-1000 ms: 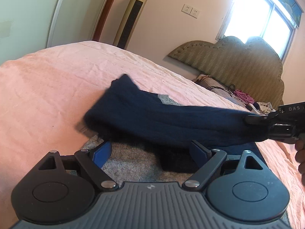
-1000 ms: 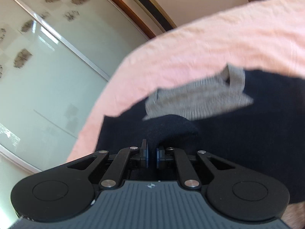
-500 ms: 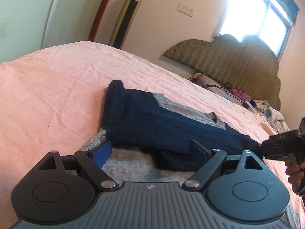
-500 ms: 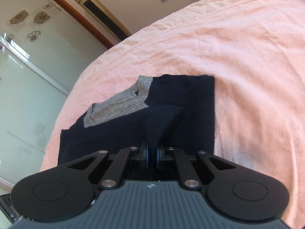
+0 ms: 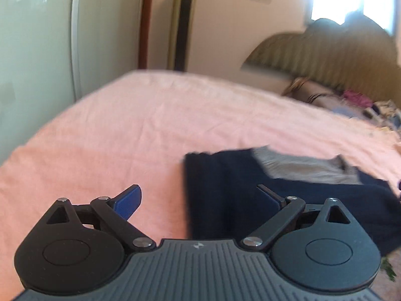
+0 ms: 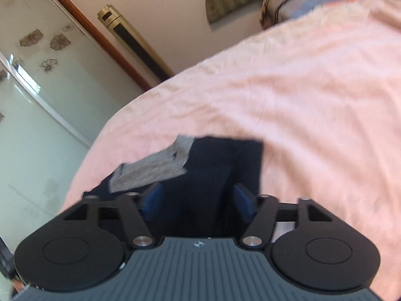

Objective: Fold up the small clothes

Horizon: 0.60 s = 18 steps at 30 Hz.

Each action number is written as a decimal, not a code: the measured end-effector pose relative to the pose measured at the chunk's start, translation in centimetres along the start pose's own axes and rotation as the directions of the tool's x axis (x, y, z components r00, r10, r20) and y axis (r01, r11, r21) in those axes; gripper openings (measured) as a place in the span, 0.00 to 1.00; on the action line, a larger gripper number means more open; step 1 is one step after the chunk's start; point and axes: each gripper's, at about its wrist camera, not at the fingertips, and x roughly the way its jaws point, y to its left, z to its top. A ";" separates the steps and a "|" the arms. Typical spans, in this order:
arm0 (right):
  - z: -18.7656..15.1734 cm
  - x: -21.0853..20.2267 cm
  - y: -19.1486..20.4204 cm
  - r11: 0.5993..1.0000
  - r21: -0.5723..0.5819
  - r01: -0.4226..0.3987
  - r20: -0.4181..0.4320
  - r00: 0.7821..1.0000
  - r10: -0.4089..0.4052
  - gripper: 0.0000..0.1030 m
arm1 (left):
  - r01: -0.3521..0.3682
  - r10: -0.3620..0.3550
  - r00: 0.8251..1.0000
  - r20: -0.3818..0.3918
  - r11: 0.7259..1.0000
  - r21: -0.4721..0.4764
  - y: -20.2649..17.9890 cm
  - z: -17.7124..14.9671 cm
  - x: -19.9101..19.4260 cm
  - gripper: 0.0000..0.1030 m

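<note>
A small navy sweater (image 5: 225, 188) with a grey collar (image 5: 300, 165) lies folded on the pink bed sheet (image 5: 125, 130). My left gripper (image 5: 200, 198) is open and empty, just above the sweater's left edge. In the right wrist view the sweater (image 6: 220, 165) and its grey collar (image 6: 155, 165) lie ahead. My right gripper (image 6: 198, 198) is open over the navy fabric, holding nothing.
A padded headboard (image 5: 325, 52) and a pile of pillows and clothes (image 5: 351, 100) are at the bed's far end. A tall gold tower fan (image 5: 183, 22) stands by the wall. Glass wardrobe doors (image 6: 37, 95) are to the left.
My right gripper has opened and let go of the navy sleeve, which now lies flat on the sweater. My left gripper has shifted left, off the garment's middle.
</note>
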 end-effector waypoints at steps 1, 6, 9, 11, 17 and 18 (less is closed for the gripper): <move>0.3 0.6 -0.3 0.999 -0.021 0.046 -0.006 0.999 -0.047 0.72 | -0.007 0.006 0.999 -0.037 1.000 -0.019 0.4 0.3 1.3 0.94; 0.5 3.2 -1.2 0.998 -0.028 0.050 -0.046 0.998 -0.052 0.72 | -0.012 0.017 0.994 -0.105 0.999 0.041 -0.9 0.9 4.4 0.72; 0.2 4.2 -0.3 0.998 -0.063 0.001 -0.095 0.995 -0.007 0.19 | 0.006 0.005 0.994 -0.108 0.994 0.107 -2.5 1.6 4.1 0.09; 0.0 3.9 0.3 0.994 -0.108 0.024 -0.078 0.996 -0.032 0.17 | -0.116 0.127 0.991 -0.039 0.969 0.217 -3.8 1.6 3.8 0.06; -0.5 3.4 -1.7 1.000 -0.005 0.011 -0.046 0.999 -0.011 0.15 | -0.187 0.196 0.981 -0.001 0.939 0.288 -2.9 -0.1 3.3 0.05; -0.6 3.0 -1.7 1.000 0.017 0.003 -0.050 0.999 -0.002 0.25 | -0.134 0.145 0.989 -0.026 0.960 0.245 -2.1 -0.2 2.0 0.06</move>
